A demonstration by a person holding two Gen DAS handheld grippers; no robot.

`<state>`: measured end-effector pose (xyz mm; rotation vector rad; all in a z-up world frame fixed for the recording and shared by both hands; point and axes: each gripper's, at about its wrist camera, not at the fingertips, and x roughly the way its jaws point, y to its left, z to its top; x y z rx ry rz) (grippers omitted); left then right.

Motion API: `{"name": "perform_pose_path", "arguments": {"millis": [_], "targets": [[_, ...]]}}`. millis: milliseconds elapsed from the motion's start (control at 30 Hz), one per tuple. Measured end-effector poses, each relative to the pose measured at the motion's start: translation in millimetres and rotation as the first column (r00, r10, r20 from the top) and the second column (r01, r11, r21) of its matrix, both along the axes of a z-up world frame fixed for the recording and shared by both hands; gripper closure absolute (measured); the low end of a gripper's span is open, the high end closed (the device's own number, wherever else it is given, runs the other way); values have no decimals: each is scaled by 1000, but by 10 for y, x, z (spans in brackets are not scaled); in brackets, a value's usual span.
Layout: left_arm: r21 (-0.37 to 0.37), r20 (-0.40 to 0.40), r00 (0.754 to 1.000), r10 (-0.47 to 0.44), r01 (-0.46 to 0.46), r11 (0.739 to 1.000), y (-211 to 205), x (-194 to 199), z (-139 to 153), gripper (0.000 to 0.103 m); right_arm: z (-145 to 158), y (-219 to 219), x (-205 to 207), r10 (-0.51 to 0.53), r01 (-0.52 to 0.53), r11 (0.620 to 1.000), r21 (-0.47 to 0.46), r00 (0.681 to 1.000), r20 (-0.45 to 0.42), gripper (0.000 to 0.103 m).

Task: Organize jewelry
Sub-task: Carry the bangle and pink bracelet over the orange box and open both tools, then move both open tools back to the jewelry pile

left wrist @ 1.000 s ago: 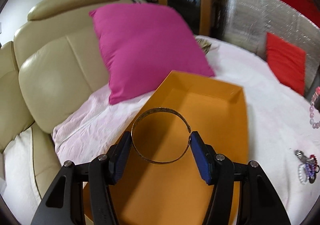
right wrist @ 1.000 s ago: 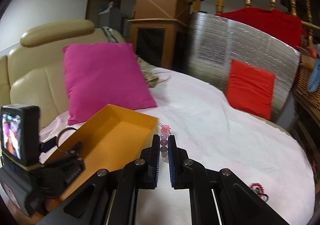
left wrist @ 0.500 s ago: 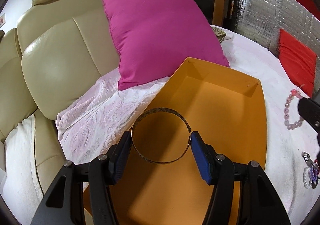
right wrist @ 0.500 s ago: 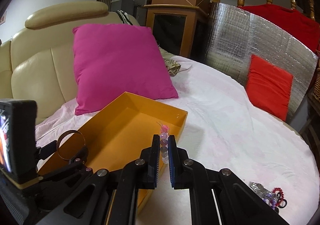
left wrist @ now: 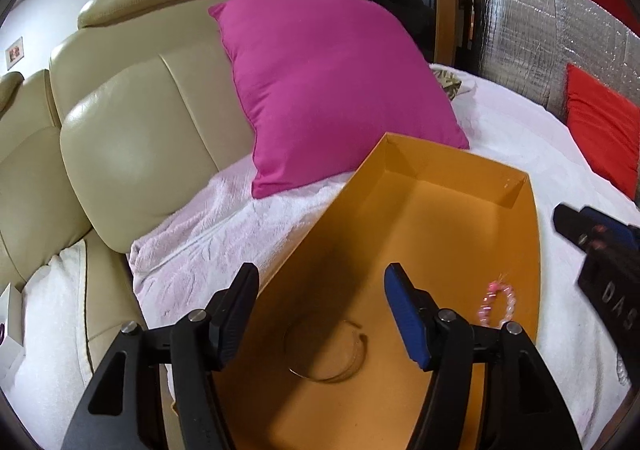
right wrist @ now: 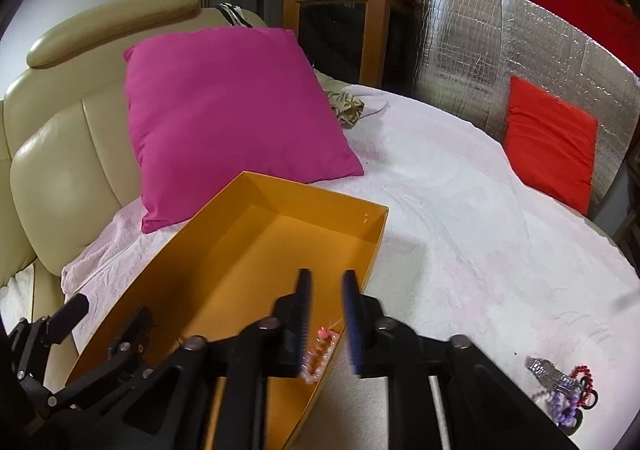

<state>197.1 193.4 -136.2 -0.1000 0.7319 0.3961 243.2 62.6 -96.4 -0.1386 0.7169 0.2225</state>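
Note:
An orange box [left wrist: 460, 209] [right wrist: 288, 217] lies open on the pink-white bedspread. A thin metal bangle [left wrist: 326, 352] lies on its floor below my left gripper [left wrist: 320, 290], which is open and empty over the near end. A pink bead bracelet [left wrist: 496, 304] [right wrist: 320, 354] lies in the box by its right wall. My right gripper [right wrist: 326, 282] is open and empty just above that bracelet; its tip shows in the left wrist view [left wrist: 592, 230].
A magenta pillow [left wrist: 336, 89] [right wrist: 228, 117] leans on the beige leather headboard [left wrist: 132, 137] behind the box. A red cushion [right wrist: 548, 141] rests against a silver foil panel [right wrist: 500, 45]. A small heap of jewelry [right wrist: 564, 390] lies on the bedspread at the right.
My left gripper opened and the bangle dropped into the box. My right gripper moved over the box, opened, and the pink bead bracelet fell inside.

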Motion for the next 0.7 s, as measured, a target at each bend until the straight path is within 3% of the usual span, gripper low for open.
{"name": "perform_pose_path", "arguments": {"millis": [200, 433, 533, 700], "targets": [[42, 52, 997, -49, 47, 998, -197, -38, 93, 35, 110, -339, -133, -48, 48, 999, -5, 998, 49, 66], [73, 88, 988, -127, 121, 990, -574, -60, 190, 34, 313, -1159, -340, -177, 177, 984, 10, 981, 78, 65], [83, 98, 983, -158, 150, 985, -729, -66, 214, 33, 386, -1475, -444, -232, 233, 973, 6, 967, 101, 50], [93, 105, 975, -198, 188, 978, -970, -47, 243, 33, 464, -1874, -596, -290, 291, 957, 3, 949, 123, 49]]}}
